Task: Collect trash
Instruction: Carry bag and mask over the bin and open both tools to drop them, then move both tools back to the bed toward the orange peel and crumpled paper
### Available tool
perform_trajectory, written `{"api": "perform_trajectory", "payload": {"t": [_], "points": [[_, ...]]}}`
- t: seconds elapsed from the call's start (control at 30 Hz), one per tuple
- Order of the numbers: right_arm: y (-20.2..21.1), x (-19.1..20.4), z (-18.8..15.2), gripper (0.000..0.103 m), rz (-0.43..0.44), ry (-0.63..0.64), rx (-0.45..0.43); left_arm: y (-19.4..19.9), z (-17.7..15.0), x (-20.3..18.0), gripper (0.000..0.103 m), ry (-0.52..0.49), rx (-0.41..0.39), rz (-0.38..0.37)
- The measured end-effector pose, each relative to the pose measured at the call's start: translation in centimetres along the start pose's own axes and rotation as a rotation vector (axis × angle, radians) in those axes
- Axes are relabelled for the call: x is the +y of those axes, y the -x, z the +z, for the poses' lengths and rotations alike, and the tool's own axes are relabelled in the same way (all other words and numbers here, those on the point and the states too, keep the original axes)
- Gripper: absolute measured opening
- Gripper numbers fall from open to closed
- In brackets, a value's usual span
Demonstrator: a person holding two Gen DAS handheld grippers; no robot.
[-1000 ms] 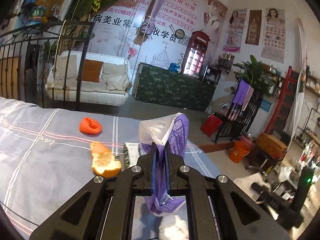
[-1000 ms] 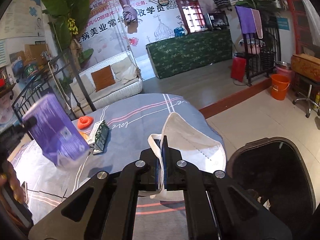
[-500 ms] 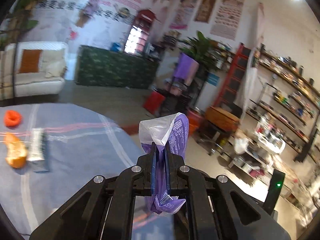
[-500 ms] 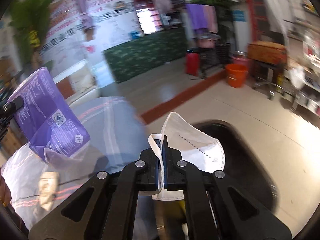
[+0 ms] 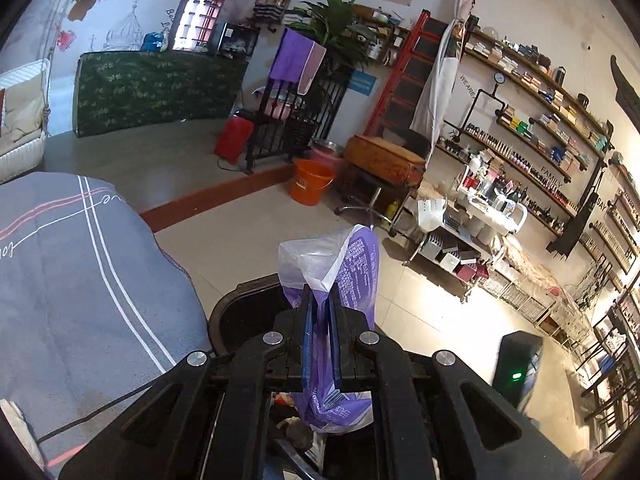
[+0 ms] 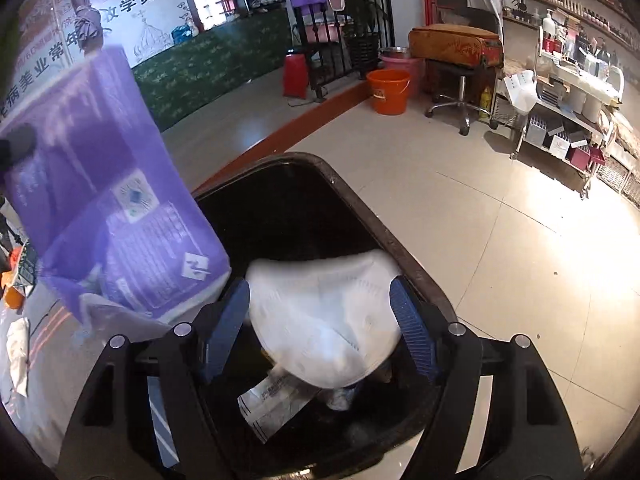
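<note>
Trash bin [image 6: 344, 196], black, sits on the tiled floor just beside the grey striped bedspread [image 5: 80, 280]; both grippers are over its mouth.

Right gripper [image 6: 320, 320]: jaws spread and opening, blue pads apart. White face mask [image 6: 328, 320] is between them, blurred, over the bin opening. Can't tell whether either pad touches it. Under it, inside the bin: a crumpled printed wrapper [image 6: 276, 400] and other scraps, too dark to identify.

Left gripper [image 5: 320, 320]: jaws pressed together, pinching a purple plastic bag [image 5: 344, 268]. Bag's clear-and-white torn top sticks up past the fingertips, purple printed end hangs below the pads over the bin. In the right wrist view the same bag fills the left side, hanging by the bin's rim, partly in front of the bedspread.

Orange peel [image 6: 12, 296] and a small dark printed pack [image 6: 26, 264] lie on the bedspread at the far left edge of the right wrist view, a crumpled white tissue [image 6: 18, 344] nearer.

Background: orange bucket [image 5: 312, 182] on the floor, shelving along the wall.
</note>
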State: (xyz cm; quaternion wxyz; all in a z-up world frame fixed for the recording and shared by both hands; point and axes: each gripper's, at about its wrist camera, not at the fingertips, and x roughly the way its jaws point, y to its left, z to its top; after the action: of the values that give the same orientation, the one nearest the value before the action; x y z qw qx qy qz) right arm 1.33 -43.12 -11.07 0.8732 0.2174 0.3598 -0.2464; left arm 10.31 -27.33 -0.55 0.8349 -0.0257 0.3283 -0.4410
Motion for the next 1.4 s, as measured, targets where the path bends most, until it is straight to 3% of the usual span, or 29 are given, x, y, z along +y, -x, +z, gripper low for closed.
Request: {"api": "perform_trajectory", "payload": {"t": [0.13, 0.27, 0.37, 0.57, 0.7, 0.77, 0.9, 0.93, 1.0, 1.13, 1.27, 1.4], "points": [[2.0, -0.9, 0.1, 0.076, -0.005, -0.018, -0.038, -0.8, 0.1, 0.8, 0.008, 0.019, 0.042, -0.012], [4.9, -1.8, 0.0, 0.086, -0.082, 0.011, -0.109, -2.6, -0.1, 0.6, 0.008, 0.035, 0.113, -0.049], [6.9, -3.4, -0.6, 0.086, -0.126, -0.016, -0.148, -4.2, -0.7, -0.3, 0.008, 0.018, 0.153, -0.059], [7.5, -5.5, -0.7, 0.086, -0.144, -0.082, -0.145, -6.7, -2.0, -0.8, 0.008, 0.01, 0.243, -0.075], [7.8, -5.2, -0.5, 0.087, -0.136, -0.086, -0.153, -7.8, -2.7, -0.5, 0.009, -0.004, 0.288, -0.03], [7.6, -4.9, -0.2, 0.087, -0.132, -0.081, -0.154, -8.2, -3.2, -0.5, 0.019, -0.015, 0.331, -0.022], [7.7, -4.7, 0.0, 0.088, -0.129, -0.082, -0.166, -7.2, -3.2, 0.1, 0.072, -0.015, 0.335, -0.025], [7.8, -4.7, 0.1, 0.088, -0.131, -0.083, -0.169, -6.5, -3.2, 0.4, 0.078, -0.012, 0.312, -0.021], [8.0, -4.6, 0.2, 0.093, -0.131, -0.083, -0.178, -4.8, -3.2, 0.9, 0.082, -0.009, 0.28, -0.008], [7.5, -3.5, 0.5, 0.094, -0.121, -0.064, -0.176, -1.9, -3.2, 2.3, 0.086, 0.003, 0.237, 0.021], [6.3, -1.2, 0.8, 0.094, -0.055, -0.046, -0.148, 2.5, -3.3, 5.4, 0.09, 0.062, 0.165, 0.097], [5.4, 4.0, 0.8, 0.094, 0.045, 0.038, -0.12, 6.9, -3.3, 8.5, 0.091, 0.122, 0.094, 0.186]]}}
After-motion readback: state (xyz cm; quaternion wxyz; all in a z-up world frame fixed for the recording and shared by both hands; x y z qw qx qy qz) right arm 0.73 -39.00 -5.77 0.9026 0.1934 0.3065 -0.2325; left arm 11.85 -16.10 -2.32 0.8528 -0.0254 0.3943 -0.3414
